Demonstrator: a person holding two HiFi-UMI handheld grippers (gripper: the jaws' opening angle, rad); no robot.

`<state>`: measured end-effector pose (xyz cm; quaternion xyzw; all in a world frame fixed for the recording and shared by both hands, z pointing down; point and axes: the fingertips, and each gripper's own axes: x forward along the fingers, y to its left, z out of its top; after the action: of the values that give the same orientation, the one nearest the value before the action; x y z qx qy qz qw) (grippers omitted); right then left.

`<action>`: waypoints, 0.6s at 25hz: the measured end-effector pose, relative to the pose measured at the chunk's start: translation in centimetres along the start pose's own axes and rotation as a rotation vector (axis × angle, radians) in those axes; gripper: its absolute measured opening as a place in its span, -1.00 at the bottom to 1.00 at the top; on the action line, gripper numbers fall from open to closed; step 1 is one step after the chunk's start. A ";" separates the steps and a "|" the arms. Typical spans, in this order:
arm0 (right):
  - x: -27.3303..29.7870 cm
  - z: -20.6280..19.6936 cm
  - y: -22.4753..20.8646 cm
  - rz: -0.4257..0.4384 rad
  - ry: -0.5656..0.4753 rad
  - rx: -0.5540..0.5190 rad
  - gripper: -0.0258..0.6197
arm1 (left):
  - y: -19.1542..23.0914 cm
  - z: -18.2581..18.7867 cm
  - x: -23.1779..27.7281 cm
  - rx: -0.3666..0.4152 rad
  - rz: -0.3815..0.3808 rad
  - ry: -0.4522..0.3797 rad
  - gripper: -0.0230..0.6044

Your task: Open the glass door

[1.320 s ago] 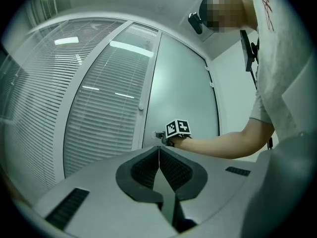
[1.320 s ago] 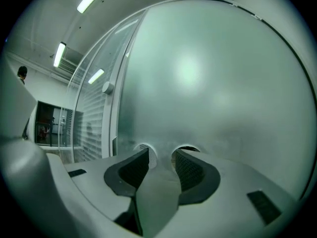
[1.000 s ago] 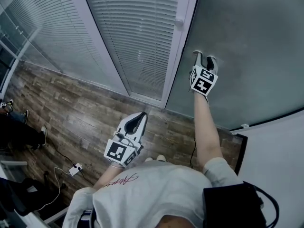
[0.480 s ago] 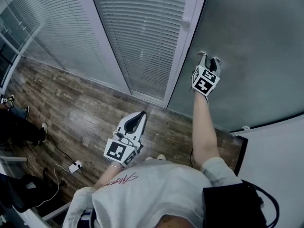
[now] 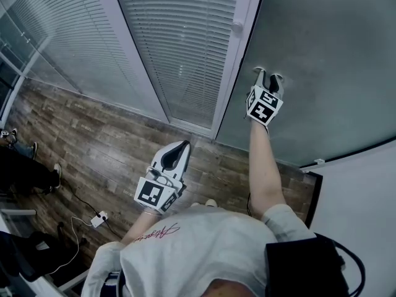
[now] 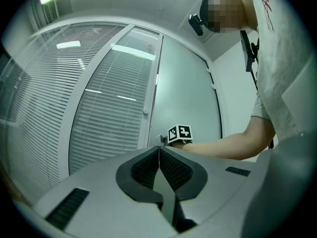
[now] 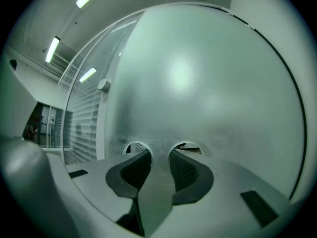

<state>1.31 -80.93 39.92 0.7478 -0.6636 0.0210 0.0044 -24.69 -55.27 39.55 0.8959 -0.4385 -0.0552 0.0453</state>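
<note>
The frosted glass door fills the upper right of the head view, with a white frame post and a round knob along its left edge. My right gripper is held out at arm's length with its jaws open. Both fingertips touch the frosted pane, and nothing is between them. My left gripper hangs lower and nearer the body, shut and empty, and points level toward the door. In the left gripper view its jaws meet in a line.
Panels with slatted blinds stand left of the door. Below is dark wood flooring, with a power strip and cable at the lower left. Someone's legs show at the left edge. A white wall lies at the right.
</note>
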 end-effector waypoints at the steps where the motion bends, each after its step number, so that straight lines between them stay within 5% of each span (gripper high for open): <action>1: -0.3 0.0 0.0 0.001 -0.002 0.000 -0.53 | -0.2 0.0 -0.1 0.000 -0.004 -0.001 -0.87; 15: -3.9 0.1 0.5 0.012 -0.016 0.003 -0.53 | -1.6 0.1 -1.9 0.001 -0.049 -0.005 -0.87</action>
<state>0.37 -77.16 39.65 0.7440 -0.6680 0.0161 -0.0021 -24.63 -52.75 39.33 0.9062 -0.4166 -0.0585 0.0424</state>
